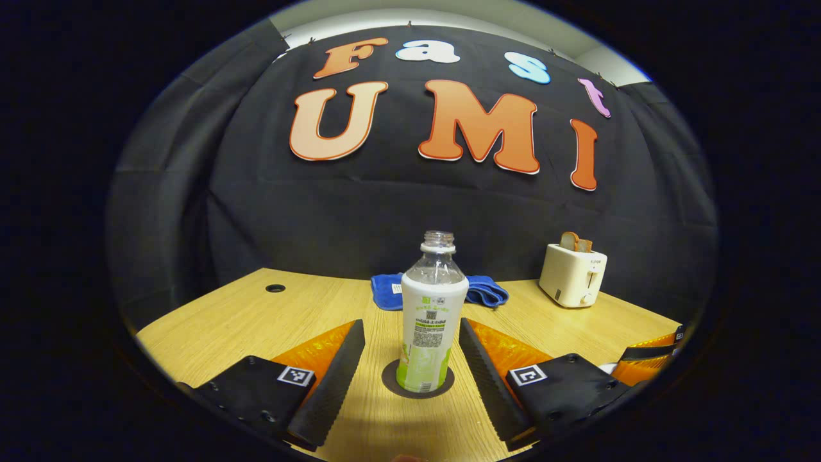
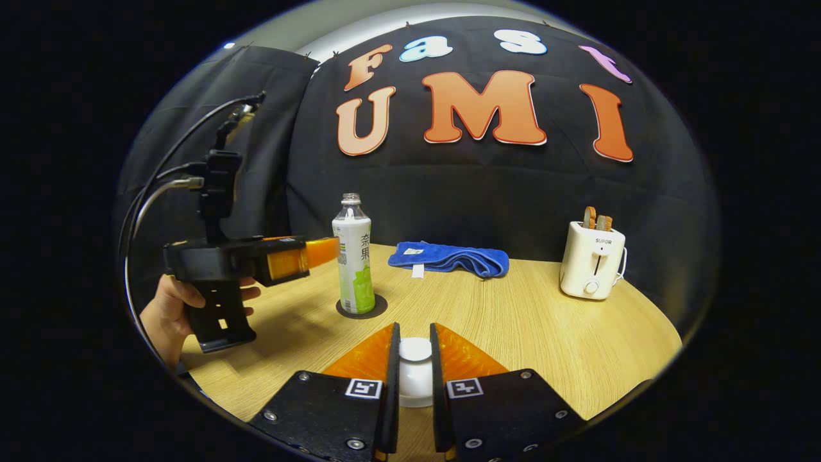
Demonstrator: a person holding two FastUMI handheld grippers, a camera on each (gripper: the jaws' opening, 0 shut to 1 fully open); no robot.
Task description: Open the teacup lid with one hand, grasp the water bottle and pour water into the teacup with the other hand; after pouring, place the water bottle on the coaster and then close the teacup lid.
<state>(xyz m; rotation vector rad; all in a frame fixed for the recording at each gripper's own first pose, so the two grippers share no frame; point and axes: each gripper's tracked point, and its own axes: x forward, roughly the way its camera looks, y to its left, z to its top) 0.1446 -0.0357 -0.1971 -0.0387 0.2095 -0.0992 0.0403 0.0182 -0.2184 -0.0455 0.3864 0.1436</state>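
An uncapped water bottle (image 1: 431,321) with a white and green label stands upright on a dark round coaster (image 1: 391,383). My left gripper (image 1: 410,350) is open, one finger on each side of the bottle's lower half, with a gap on both sides. In the right gripper view the bottle (image 2: 355,263) and coaster (image 2: 378,308) stand at the middle left, and the left gripper (image 2: 324,250), held by a hand (image 2: 163,308), reaches toward the bottle from the left. My right gripper (image 2: 415,359) is shut on the white teacup lid (image 2: 415,369); the cup under it is hidden.
A folded blue cloth (image 2: 449,256) lies at the back of the wooden table (image 2: 545,333), and a cream toaster (image 2: 591,260) with bread in it stands at the back right. The table has a small round hole (image 1: 275,288) at the far left. The right gripper's body (image 1: 648,359) shows at the right edge.
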